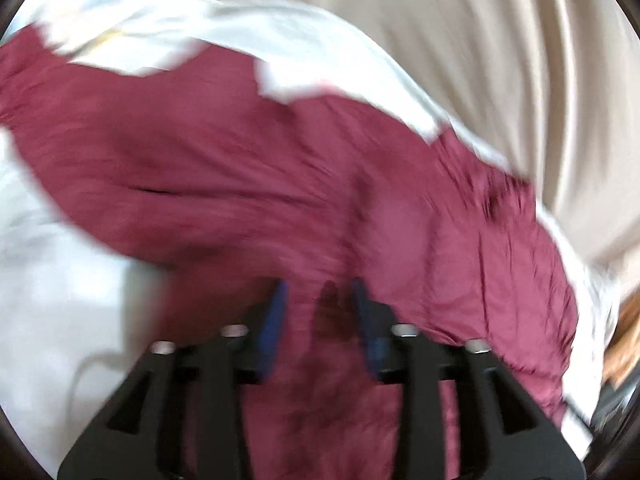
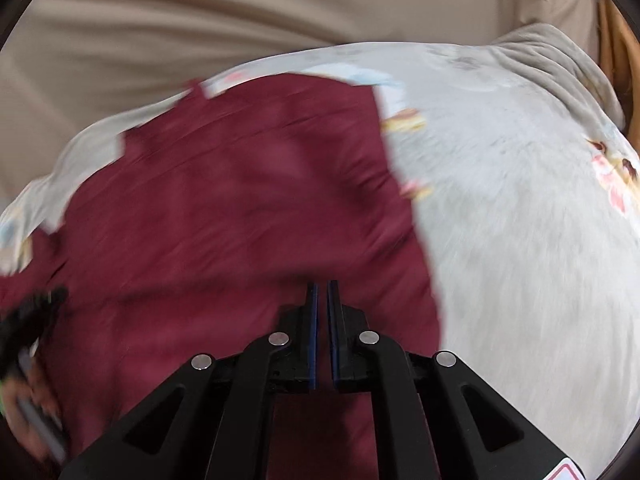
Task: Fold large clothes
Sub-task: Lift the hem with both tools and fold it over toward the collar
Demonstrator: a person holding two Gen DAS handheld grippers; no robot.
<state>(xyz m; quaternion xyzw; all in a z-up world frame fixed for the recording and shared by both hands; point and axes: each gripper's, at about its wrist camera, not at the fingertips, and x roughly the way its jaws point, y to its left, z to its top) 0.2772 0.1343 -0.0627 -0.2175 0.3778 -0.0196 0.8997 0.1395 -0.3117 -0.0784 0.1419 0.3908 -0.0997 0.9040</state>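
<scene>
Left gripper (image 1: 320,292) points to twelve o'clock, jaws parted — right gripper (image 2: 322,292) likewise, its jaws nearly closed, a slit between.

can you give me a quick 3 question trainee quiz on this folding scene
1. True or false: the maroon garment lies on a white printed sheet.
2. Which gripper has the wider gap between its fingers: A) left gripper B) right gripper?
3. Fill in: behind the bed hangs a ____ curtain.

Key: 1 true; 2 A; 3 beige.
</scene>
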